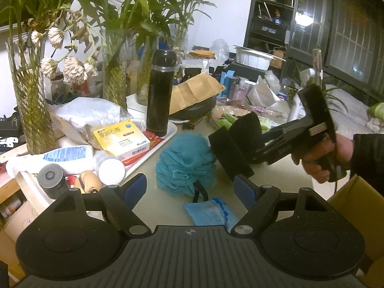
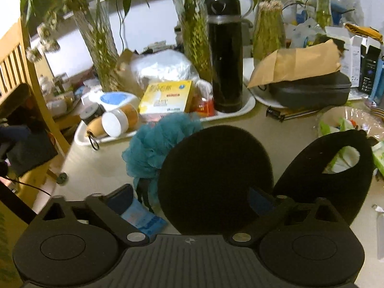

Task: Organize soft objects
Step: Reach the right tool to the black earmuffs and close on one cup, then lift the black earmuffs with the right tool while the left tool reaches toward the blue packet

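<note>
A teal mesh bath pouf (image 1: 184, 165) lies on the pale tabletop; it also shows in the right wrist view (image 2: 156, 144). My left gripper (image 1: 192, 187) is open and empty, its blue-padded fingers just short of the pouf. My right gripper (image 1: 249, 148) comes in from the right, held by a hand. A black foam disc (image 2: 216, 180) stands between its fingers, beside the pouf; a second black foam piece with a cut-out hole (image 2: 336, 172) sits outside the right finger. In its own view the right gripper (image 2: 192, 199) has wide-apart jaws. A blue packet (image 1: 211, 211) lies below the pouf.
A white tray (image 1: 148, 160) holds a black thermos (image 1: 160, 93), a yellow medicine box (image 1: 122, 138), bottles and jars. Glass vases with green stems (image 1: 28, 91) stand behind. A brown envelope on a dark case (image 1: 194, 96) and clutter fill the back. A cardboard box edge (image 1: 355, 199) is at right.
</note>
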`<state>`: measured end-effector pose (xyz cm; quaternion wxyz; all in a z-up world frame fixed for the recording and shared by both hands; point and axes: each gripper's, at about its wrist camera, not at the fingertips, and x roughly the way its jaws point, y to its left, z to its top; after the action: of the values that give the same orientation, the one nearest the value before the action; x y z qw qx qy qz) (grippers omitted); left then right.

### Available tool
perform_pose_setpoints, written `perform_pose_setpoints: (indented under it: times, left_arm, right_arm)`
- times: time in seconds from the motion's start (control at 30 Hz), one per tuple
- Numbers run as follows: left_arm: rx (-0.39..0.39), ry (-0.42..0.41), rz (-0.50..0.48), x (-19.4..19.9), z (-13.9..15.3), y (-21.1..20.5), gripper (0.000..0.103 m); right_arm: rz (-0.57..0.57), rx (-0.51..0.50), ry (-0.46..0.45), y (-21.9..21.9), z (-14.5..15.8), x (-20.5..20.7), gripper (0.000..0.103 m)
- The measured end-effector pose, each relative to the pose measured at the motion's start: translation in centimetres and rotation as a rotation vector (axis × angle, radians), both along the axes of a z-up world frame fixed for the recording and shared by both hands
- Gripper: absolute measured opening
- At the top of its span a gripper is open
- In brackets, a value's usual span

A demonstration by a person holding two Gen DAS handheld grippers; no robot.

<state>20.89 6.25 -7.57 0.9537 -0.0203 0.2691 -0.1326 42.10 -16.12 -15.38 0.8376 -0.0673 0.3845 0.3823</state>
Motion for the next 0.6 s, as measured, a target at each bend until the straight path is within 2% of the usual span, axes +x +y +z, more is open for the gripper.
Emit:
perform_pose_setpoints:
  times: [0.03,0.07,0.1,0.13,0.2,0.3,0.43,0.53,0.6]
  left_arm:
    - [-0.001,0.002,0.002,0.1,0.0,0.0,0.08]
    - [-0.003,0.003,0.003,0.1,-0.1,0.0,0.08]
    - [-0.004,0.004,0.004,0.1,-0.1,0.1,0.08]
    - [-0.005,0.004,0.005,0.1,-0.1,0.1,0.08]
    - [0.001,0.002,0.006,0.1,-0.1,0.1,0.08]
    - [0.006,-0.005,0.005,-0.1,0.0,0.0,0.08]
    - [0.007,-0.008,0.005,-0.1,0.0,0.0,0.08]
    - [0.007,-0.013,0.004,-0.1,0.0,-0.1,0.08]
    - [0.007,-0.014,0.004,-0.1,0.0,-0.1,0.08]
  right_arm:
    - [0.005,-0.02,-0.003,0.4,-0.4,0.0,0.084]
    - [0.003,-0.04,-0.014,0.7,-0.6,0.0,0.073]
    - [-0.005,-0.067,-0.049,1.0,-0.8,-0.2,0.069]
    - [-0.008,-0.065,-0.067,0.9,-0.8,-0.4,0.067]
    - [-0.019,-0.04,-0.077,0.4,-0.6,-0.6,0.054]
    - [-0.024,0.006,-0.078,-0.5,0.0,-0.9,0.043]
    - [-0.045,0.144,-0.008,-2.8,1.1,-0.8,0.041]
    - [-0.105,0.307,0.13,-5.7,1.1,0.1,0.041]
    - [-0.142,0.37,0.22,-7.2,0.4,0.6,0.042]
